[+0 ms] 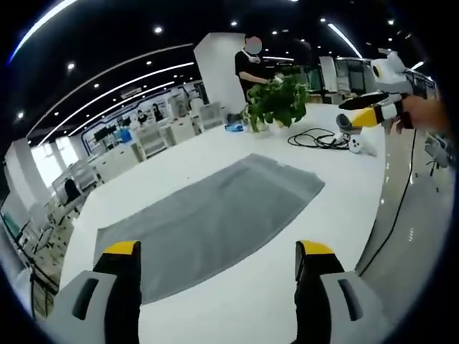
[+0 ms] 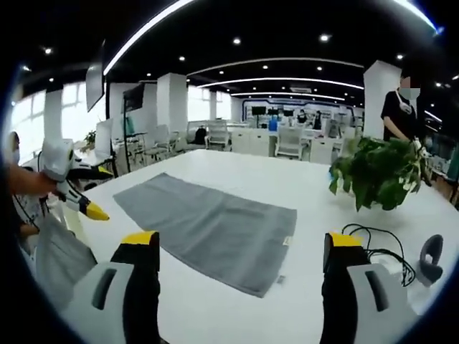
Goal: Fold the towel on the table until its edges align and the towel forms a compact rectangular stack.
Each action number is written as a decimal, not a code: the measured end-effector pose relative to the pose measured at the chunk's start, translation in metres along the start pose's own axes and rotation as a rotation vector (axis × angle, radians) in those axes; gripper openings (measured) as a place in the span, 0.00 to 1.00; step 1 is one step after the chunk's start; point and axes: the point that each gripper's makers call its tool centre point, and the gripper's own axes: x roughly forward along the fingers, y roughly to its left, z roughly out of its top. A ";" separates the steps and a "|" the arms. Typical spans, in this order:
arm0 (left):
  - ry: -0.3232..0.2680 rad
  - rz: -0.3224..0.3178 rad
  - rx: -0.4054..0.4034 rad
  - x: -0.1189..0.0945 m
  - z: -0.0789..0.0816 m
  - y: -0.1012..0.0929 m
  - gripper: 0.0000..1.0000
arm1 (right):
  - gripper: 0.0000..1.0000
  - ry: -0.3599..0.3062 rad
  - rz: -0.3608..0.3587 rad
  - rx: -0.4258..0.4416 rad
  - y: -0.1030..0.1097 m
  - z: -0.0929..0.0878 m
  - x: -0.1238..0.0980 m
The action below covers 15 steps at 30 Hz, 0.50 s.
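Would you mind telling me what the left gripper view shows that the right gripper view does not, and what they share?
The left gripper view alone shows the towel's far corner nearest the plant, a blue object beside the plant, and the right gripper held in a hand above the white table's far end. The right gripper view alone shows a small white label at the towel's edge and the left gripper beyond the table edge. Both show the flat grey rectangular towel, the leafy green potted plant, the coiled black cable and a standing person in black.
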 end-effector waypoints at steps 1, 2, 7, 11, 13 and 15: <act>-0.002 -0.004 0.006 0.001 0.003 -0.001 0.92 | 0.96 -0.006 -0.001 0.002 -0.004 0.004 -0.001; -0.007 -0.011 0.014 0.002 0.007 -0.002 0.92 | 0.96 -0.010 -0.002 0.003 -0.007 0.007 -0.002; -0.034 -0.035 -0.010 0.005 0.024 -0.006 0.92 | 0.97 -0.037 -0.010 0.000 -0.024 0.024 -0.008; -0.048 -0.056 -0.007 0.009 0.036 -0.015 0.92 | 0.97 -0.041 -0.017 -0.033 -0.037 0.035 -0.011; -0.056 -0.071 -0.010 0.012 0.042 -0.020 0.92 | 0.97 -0.038 -0.014 -0.049 -0.045 0.040 -0.012; -0.067 -0.088 -0.009 0.015 0.049 -0.027 0.92 | 0.97 -0.036 -0.018 -0.054 -0.054 0.043 -0.012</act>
